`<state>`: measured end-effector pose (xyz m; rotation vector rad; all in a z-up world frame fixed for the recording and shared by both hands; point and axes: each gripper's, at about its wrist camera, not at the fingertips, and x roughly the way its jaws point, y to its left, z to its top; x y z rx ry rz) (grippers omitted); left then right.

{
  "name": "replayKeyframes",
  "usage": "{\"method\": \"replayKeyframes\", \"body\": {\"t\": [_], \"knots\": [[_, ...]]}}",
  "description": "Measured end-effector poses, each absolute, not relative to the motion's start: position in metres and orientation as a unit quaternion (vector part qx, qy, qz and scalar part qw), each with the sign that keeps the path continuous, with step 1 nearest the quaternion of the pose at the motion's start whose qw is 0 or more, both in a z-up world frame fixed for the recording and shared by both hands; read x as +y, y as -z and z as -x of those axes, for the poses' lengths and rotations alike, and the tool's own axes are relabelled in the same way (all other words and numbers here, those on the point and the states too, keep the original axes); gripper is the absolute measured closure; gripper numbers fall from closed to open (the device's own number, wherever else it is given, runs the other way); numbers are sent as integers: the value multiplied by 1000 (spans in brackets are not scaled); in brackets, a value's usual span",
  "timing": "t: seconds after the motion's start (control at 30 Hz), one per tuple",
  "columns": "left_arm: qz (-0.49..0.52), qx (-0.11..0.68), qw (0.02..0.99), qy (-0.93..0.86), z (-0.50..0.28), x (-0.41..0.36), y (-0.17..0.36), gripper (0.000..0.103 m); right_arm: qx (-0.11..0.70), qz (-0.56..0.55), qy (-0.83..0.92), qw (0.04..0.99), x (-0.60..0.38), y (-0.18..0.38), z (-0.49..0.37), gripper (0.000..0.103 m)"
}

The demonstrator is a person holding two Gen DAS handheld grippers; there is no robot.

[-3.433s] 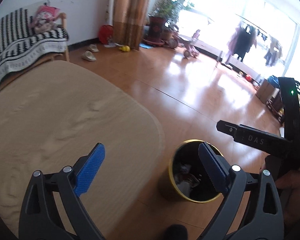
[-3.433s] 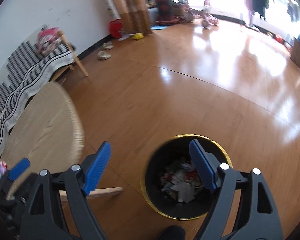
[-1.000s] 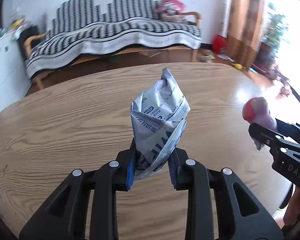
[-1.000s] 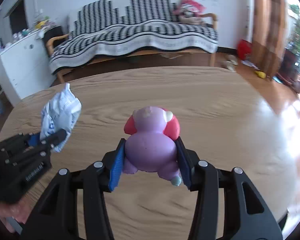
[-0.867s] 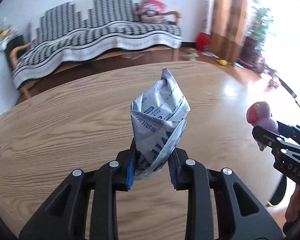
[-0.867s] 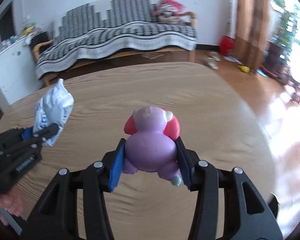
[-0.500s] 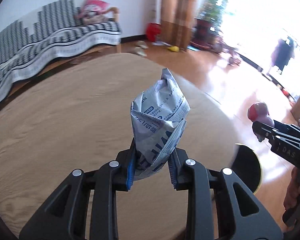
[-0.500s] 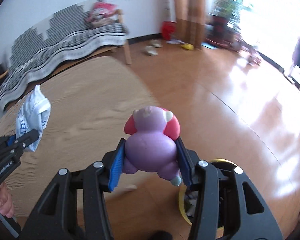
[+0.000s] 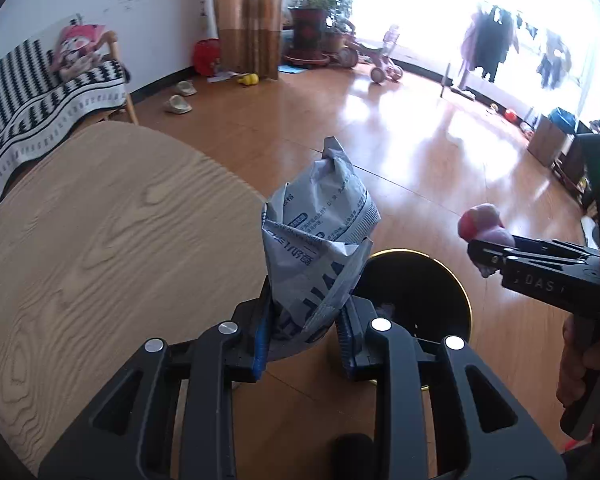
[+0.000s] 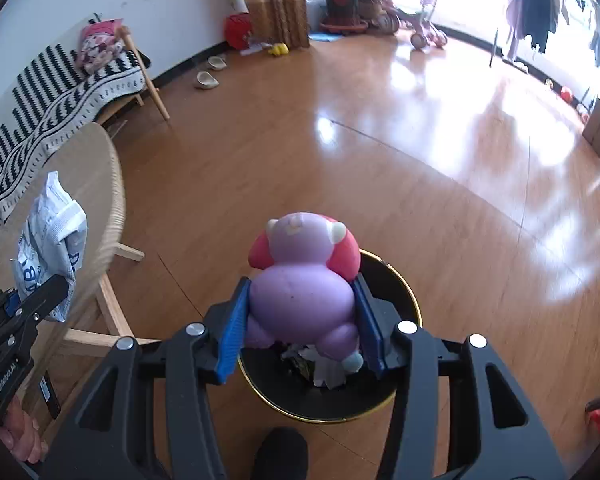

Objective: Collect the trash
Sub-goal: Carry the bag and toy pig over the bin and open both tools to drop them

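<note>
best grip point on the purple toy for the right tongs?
The way it is held now: the right tongs pinch the purple toy across its round belly, one pad on each flank, coming from its feet end. The belly is widest and smooth; the red ears and small feet would likely slip.

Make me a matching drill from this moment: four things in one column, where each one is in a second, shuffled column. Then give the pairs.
Things
1. crumpled grey wrapper
2. purple toy figure
3. black bin with gold rim
4. pair of slippers

Places
A. on the wooden floor, below the right tool
B. clamped in the right tool
C. on the floor near the striped sofa
D. clamped in the left tool

Pairs: 1-D, 2-B, 3-A, 4-C
</note>
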<state>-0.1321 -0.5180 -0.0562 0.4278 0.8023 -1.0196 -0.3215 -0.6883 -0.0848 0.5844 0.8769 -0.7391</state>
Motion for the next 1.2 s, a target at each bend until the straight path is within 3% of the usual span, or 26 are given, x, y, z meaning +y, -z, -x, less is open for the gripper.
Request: {"method": "replayKeyframes", "body": {"t": [0.43,0.73,1.2], "knots": [[-204,377,760,489,146,-547,64,76,415,-286,349,790,-697,91,319,52],[-210,379,753,495,144,-552,68,76,403,-298,350,791,-697,88,316,35],[-228,395,709,539,164,-573,91,76,367,-318,394,780,-710,80,343,26]]}}
